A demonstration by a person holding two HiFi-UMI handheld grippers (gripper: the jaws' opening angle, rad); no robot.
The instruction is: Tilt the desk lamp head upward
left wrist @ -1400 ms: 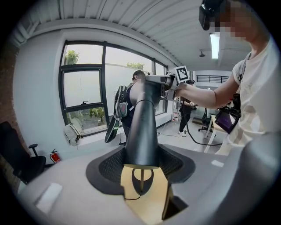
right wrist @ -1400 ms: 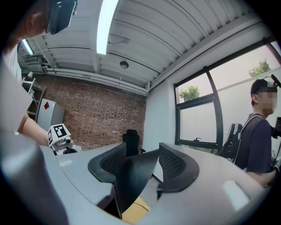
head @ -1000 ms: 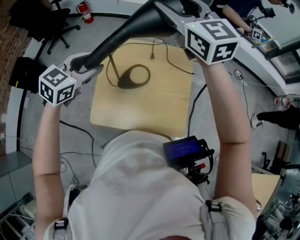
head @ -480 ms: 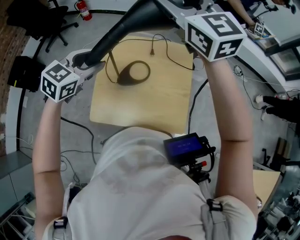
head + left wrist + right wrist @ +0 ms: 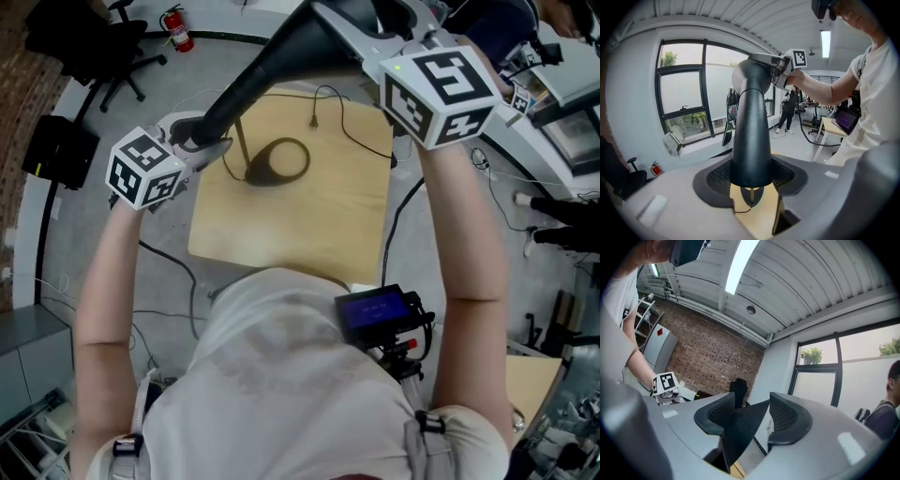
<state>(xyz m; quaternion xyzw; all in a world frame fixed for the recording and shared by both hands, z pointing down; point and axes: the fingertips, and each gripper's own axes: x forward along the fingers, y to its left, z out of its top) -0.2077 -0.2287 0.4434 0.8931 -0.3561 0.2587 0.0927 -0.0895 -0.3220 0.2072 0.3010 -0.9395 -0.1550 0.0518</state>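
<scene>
The left gripper [image 5: 751, 177] is clamping the narrow neck of the black conical metal lamp head [image 5: 267, 66], held above the pale wooden table [image 5: 319, 220]. The right gripper [image 5: 746, 414] is pinching its wide rim. Lifting the rim slowly while steadying the neck looks wisest.

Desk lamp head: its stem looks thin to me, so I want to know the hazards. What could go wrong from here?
1. The left gripper and right gripper both clamp the lamp head. Uneven force could bend the thin stem.
2. The ring base looks light and might lift or slide on the table.
3. The right gripper seems to pinch only the head's edge, so it may slip off.
</scene>
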